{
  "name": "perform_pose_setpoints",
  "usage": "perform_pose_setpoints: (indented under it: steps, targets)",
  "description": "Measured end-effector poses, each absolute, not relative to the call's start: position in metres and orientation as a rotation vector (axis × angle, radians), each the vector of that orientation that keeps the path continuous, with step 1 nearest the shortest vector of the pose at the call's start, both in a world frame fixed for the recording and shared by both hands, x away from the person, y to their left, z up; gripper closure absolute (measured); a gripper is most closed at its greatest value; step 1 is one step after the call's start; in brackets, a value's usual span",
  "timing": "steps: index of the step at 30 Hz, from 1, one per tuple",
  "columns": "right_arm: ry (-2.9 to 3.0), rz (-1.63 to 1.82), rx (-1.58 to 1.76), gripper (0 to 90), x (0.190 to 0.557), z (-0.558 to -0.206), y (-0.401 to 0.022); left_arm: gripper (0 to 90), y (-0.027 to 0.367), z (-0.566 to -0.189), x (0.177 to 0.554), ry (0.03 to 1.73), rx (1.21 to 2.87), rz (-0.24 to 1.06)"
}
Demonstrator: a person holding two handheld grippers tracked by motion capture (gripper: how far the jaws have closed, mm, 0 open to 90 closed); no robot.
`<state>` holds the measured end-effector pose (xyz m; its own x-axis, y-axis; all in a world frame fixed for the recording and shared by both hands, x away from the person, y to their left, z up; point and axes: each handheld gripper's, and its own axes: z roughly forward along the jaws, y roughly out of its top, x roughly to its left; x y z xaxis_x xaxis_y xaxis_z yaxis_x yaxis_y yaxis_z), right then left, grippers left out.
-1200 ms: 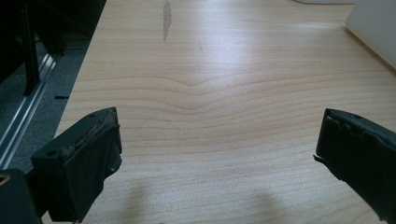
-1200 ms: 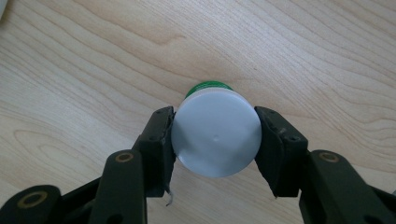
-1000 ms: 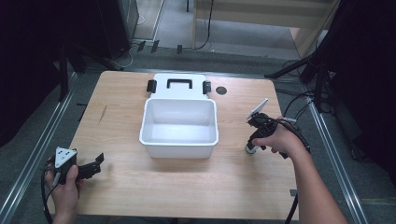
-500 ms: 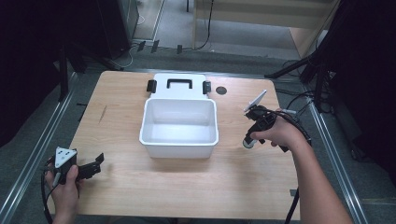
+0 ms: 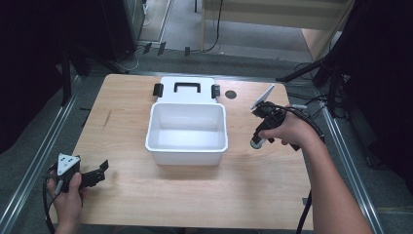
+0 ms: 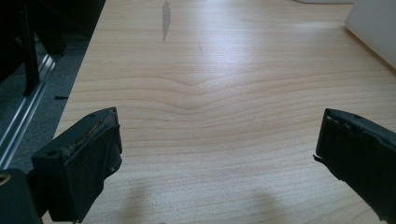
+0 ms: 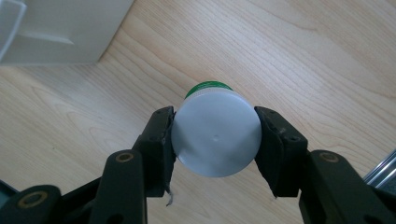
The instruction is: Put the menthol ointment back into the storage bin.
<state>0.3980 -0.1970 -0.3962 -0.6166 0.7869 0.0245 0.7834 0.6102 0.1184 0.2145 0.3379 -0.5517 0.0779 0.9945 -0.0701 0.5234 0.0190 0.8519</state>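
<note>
- no brand, label or readable writing showed on the white bin (image 5: 187, 146), on its lid or on the small container (image 7: 215, 133) held by the right claw.
- the right claw (image 7: 215, 140) was clenched on the container, one jaw pressed to each side of its white cap; a green band showed just under the cap.
- in the high view that claw (image 5: 257, 139) pointed down at the table (image 5: 204, 195), just to the right of the bin, with the container's round end low beside the wood; whether it touched the table could not be told.
- the left claw (image 6: 217, 154) was released, jaws wide apart over bare wood, near the table's front left corner (image 5: 100, 170), well apart from the bin.
- the bin stood open at mid table; its white lid (image 5: 187, 90), with a black handle and two black latches, lay flat behind it, touching its far rim.
- a small dark disc (image 5: 231, 94) sat on the table just right of the lid.
- nothing stood between the container and the bin.
</note>
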Motion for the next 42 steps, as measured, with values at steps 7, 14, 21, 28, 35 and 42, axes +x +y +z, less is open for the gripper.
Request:
perform_pose_setpoints:
  steps: [7, 14, 21, 28, 35, 42]
  targets:
    - [2.801, 0.178, 1.331, 52.0, 0.4, -0.386, -0.188, 0.7, 0.338, -0.552, 0.215, 1.543, 1.603, 0.789]
    - [2.813, 0.186, 1.298, 51.9, 0.403, -0.375, -0.175, 0.7, 0.338, -0.552, 0.215, 1.544, 1.601, 0.79]
    - [2.823, 0.195, 1.281, 51.9, 0.406, -0.362, -0.164, 0.7, 0.338, -0.552, 0.215, 1.544, 1.607, 0.788]
    - [2.836, 0.185, 1.252, 51.9, 0.408, -0.352, -0.151, 0.7, 0.338, -0.552, 0.215, 1.544, 1.609, 0.784]
    - [2.848, 0.195, 1.213, 51.9, 0.411, -0.34, -0.136, 0.7, 0.338, -0.552, 0.216, 1.545, 1.611, 0.781]
    - [2.861, 0.207, 1.195, 51.9, 0.412, -0.33, -0.123, 0.7, 0.338, -0.552, 0.216, 1.545, 1.609, 0.776]
